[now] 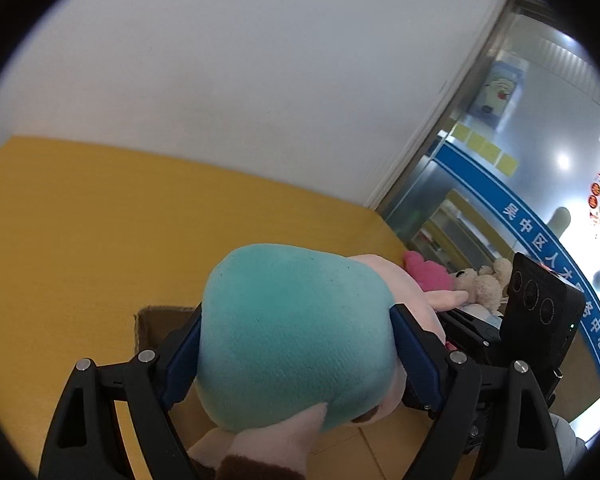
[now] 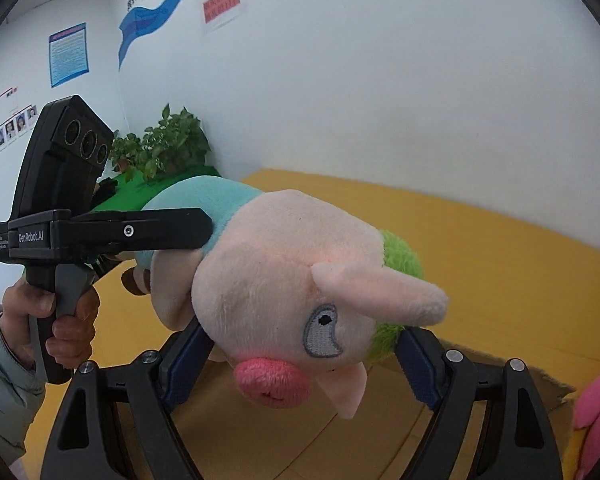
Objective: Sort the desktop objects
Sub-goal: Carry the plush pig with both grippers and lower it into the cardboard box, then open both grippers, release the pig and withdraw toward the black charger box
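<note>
Both grippers hold one plush pig above a cardboard box. My left gripper (image 1: 296,344) is shut on the pig's teal body (image 1: 292,336). My right gripper (image 2: 300,356) is shut on the pig's pink head (image 2: 284,288), which has a grey eye, a pink snout and a green collar. The left gripper (image 2: 140,232) shows from the side in the right wrist view, clamping the teal body (image 2: 208,196). The right gripper's body (image 1: 540,308) shows at the right of the left wrist view.
An open cardboard box (image 1: 156,328) sits on the yellow table (image 1: 80,220) under the pig; it also shows in the right wrist view (image 2: 500,376). A pink plush (image 1: 428,272) and a beige teddy bear (image 1: 484,284) lie to the right. A potted plant (image 2: 168,144) stands on a green surface by the wall.
</note>
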Available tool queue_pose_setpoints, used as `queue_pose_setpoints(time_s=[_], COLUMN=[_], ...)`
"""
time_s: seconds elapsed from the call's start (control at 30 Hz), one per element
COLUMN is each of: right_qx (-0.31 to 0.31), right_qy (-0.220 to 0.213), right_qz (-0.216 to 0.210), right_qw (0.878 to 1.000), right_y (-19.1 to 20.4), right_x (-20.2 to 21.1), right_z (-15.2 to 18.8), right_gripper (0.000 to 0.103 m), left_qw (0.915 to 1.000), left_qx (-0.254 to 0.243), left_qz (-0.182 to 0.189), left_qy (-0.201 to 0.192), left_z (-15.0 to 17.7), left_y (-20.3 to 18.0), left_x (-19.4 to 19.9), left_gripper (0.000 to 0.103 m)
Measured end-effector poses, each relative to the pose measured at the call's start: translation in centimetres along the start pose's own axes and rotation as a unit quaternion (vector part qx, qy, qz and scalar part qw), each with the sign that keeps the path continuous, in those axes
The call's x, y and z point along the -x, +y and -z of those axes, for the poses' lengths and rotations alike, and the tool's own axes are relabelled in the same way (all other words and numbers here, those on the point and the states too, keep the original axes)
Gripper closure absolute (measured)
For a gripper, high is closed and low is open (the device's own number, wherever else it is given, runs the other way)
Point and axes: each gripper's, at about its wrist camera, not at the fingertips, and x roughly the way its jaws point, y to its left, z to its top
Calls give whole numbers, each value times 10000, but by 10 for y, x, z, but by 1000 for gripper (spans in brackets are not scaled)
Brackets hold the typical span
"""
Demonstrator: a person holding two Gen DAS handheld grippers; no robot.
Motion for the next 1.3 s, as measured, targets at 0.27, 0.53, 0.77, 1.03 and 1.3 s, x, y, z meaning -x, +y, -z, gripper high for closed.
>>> queue_pose_setpoints(time_s=[0.27, 0.53, 0.77, 1.03, 1.3], right_qx=[-614, -968, -734, 20, 60], right_qy=[877, 1302, 1294, 578, 199], right_qz=[-218, -101, 36, 816, 1290], right_qw=[9940, 9867, 9889, 9950, 9914], right_y=[-36, -51, -37, 13, 75], right_x=[-78, -114, -77, 52, 160], right_z=[50, 66, 51, 28, 69], right_gripper=[20, 13, 8, 0, 0], left_qw=[9933, 9841, 9872, 9736, 9633], left_qx=[443, 168, -63, -986, -1298], left_qz=[-638, -1345, -1586, -1930, -1913], left_qy=[850, 1151, 152, -714, -1362], left_z=[21, 26, 14, 50, 114], left_y=[34, 27, 10, -68, -154], left_x=[-52, -58, 33, 136, 164], left_gripper=[16, 12, 12, 12, 11])
